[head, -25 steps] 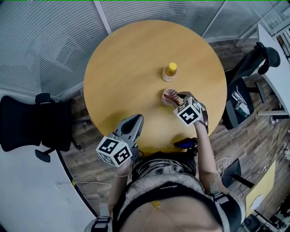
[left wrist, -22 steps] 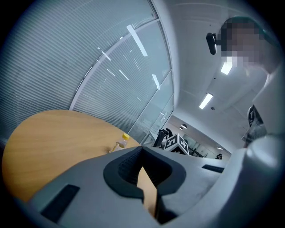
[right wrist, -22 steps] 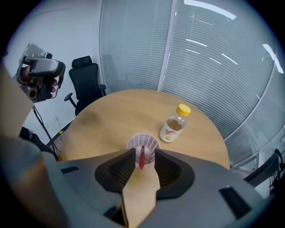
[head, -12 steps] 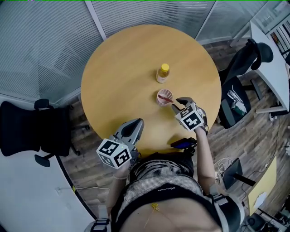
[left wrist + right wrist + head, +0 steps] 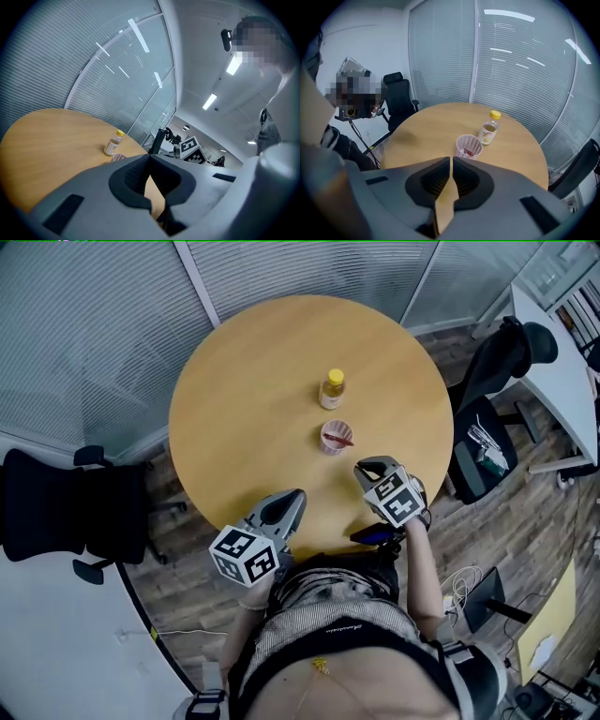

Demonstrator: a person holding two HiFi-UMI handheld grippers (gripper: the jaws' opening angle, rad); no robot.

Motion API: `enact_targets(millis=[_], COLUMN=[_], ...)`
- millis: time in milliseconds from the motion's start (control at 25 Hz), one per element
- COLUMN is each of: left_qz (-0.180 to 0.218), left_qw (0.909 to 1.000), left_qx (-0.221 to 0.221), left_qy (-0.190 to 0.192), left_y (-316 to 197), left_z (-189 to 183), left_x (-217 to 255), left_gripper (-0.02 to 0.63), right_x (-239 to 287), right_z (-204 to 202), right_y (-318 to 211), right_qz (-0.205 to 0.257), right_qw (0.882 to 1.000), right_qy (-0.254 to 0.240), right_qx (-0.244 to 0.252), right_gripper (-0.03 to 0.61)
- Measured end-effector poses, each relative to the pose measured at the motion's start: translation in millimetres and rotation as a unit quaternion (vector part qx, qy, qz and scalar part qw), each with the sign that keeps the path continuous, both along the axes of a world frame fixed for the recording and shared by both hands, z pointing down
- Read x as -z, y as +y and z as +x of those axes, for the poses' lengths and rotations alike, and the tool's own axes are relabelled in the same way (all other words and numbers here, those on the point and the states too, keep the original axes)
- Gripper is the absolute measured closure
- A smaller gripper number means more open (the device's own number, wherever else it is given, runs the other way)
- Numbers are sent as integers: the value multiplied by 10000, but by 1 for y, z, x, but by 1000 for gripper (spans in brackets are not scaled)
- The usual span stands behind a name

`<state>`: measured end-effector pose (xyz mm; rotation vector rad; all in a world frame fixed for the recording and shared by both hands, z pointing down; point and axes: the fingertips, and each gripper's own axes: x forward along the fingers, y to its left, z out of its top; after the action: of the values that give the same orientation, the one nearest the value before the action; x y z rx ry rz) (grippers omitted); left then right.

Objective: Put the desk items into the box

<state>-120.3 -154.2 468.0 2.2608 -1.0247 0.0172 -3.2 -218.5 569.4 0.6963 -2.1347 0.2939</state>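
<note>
Fingers (image 5: pixel 436 180) of the right gripper (image 5: pixel 368 468) are closing, almost pressed together, with nothing between them. Fingers of the left gripper (image 5: pixel 289 501) are pressed together too and hold nothing. Straight ahead of the right fingers, a little way off, a pink cup (image 5: pixel 336 436) stands on the counter (image 5: pixel 244 399) with a red thing (image 5: pixel 342 440) inside. A bottle (image 5: pixel 331 389) with a yellow cap stands just past the cup, farther from the fingers. I see no box anywhere. The cup looks light. If closed fingers poke it, I think it could tip and spill the red thing. It could also bump the bottle, which might fall and roll off the round counter.
</note>
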Motion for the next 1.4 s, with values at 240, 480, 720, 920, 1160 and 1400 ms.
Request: enact_targets(millis=[240, 480, 720, 920, 1160, 1400], left_qz=[-43, 6, 7, 250, 667, 1041], left_qw=[9999, 9996, 9997, 9996, 9976, 9942], left_qx=[-87, -174, -136, 6, 92, 45], left_qy=[-55, -225, -192, -150, -131, -268], left_y=[19, 34, 55, 67, 71, 76], left_z=[6, 10, 5, -4, -10, -13], left_x=[-6, -8, -9, 4, 27, 45], left_gripper=[595, 596, 597, 597, 597, 597], right_x=[13, 32, 57, 84, 118, 144], right_z=[-16, -39, -71, -91, -103, -110], right_y=[40, 78, 117, 132, 137, 141], right_qz=[99, 251, 394, 648, 1034, 1297], right_qw=[9987, 9918, 9729, 9529, 9342, 9225], right_qy=[-383, -970, -1874, -2616, -3139, -3413], right_qx=[316, 798, 1296, 1393, 1346, 1252], right_gripper=[546, 552, 552, 552, 555, 557])
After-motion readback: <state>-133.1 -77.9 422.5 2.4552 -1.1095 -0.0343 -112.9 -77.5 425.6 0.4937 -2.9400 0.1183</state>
